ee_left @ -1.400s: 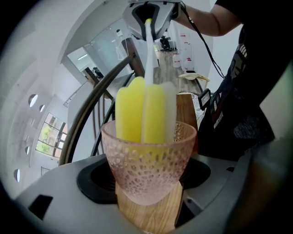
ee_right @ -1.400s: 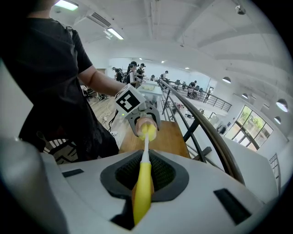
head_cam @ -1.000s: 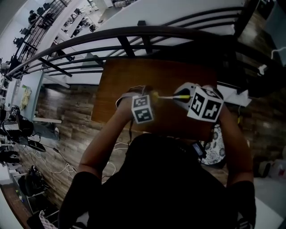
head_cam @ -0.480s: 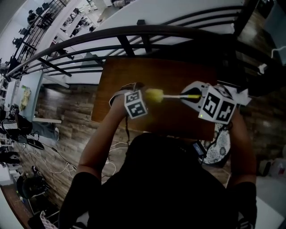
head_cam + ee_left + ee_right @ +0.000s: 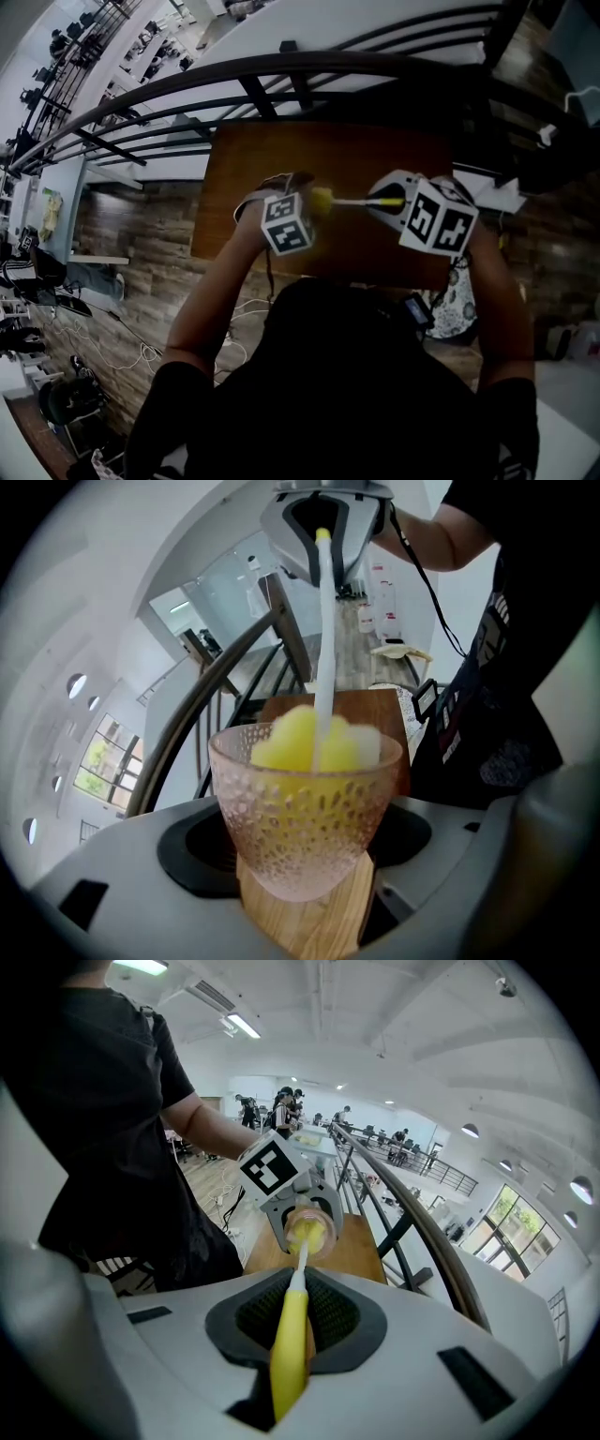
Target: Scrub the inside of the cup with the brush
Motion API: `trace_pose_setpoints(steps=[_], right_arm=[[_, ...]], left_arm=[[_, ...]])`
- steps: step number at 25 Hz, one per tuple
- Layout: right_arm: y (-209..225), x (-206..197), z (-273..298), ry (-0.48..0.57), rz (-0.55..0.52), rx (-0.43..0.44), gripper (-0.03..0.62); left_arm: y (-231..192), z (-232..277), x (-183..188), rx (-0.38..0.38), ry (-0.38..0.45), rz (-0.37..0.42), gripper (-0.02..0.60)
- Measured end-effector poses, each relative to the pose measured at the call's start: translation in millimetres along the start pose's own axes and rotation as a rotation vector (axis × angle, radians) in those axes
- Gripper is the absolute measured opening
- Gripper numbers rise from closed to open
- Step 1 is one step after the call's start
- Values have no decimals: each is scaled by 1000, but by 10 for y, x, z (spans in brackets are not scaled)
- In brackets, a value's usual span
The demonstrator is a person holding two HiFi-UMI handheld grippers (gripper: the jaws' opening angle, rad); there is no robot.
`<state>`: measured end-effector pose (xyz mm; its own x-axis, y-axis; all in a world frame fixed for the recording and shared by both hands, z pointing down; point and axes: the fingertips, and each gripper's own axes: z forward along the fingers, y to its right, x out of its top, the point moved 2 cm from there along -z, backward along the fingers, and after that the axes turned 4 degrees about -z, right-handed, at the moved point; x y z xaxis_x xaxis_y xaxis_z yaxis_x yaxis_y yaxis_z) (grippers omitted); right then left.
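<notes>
My left gripper [image 5: 305, 892] is shut on a pink dimpled glass cup [image 5: 305, 808] with a wooden base, held above the brown table [image 5: 337, 159]. The brush's yellow sponge head [image 5: 309, 742] sits inside the cup's mouth, its white stem [image 5: 325, 639] running back to the right gripper. My right gripper [image 5: 286, 1372] is shut on the brush's yellow handle [image 5: 291, 1344], and the cup [image 5: 309, 1227] shows at the stem's far end. In the head view the left gripper [image 5: 292, 211] and right gripper [image 5: 394, 202] face each other, the sponge head [image 5: 322, 199] at the cup.
A dark curved railing [image 5: 281, 80] runs past the table's far edge, with a drop to a lower floor beyond. The person's dark torso [image 5: 337, 375] fills the near side. A chair with a patterned cushion [image 5: 459, 309] stands at the right.
Half a second ago the sponge head was drawn out of the cup with the grippers apart. Now the right gripper has moved left and the sponge is back inside the cup.
</notes>
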<state>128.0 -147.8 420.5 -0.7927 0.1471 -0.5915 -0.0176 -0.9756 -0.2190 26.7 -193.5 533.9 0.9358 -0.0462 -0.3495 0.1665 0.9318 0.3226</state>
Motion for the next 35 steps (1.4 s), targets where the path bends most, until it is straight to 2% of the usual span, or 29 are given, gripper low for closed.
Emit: trace_pose_setpoints(steps=[3,9,18,24,27,31,35], right_arm=[[9,49,87,-9,-25,-2,44],[46,-24,79,-16,4,6,43],[59,-93,-86,-37,47,-8,43],[181,92,145,-52,78,-14,43],[242,284,306,-63,79,-2,43],[323,535,538,-84,74,7,43],[355,733,694,-92,80,-4,43]], left_arm=[[-10,-31,62,10,2,13,371],[10,-39,-26,10,18,-13,371],[-47,26,-348,-8,-20,-16,371],[-147,35,-441,-36,-2,36,371],[-139,-47,-398,-57,26,85,371],[-174,-70,-542,-68,12,162,371],[-241,-75,-771,-95,26,160,371]])
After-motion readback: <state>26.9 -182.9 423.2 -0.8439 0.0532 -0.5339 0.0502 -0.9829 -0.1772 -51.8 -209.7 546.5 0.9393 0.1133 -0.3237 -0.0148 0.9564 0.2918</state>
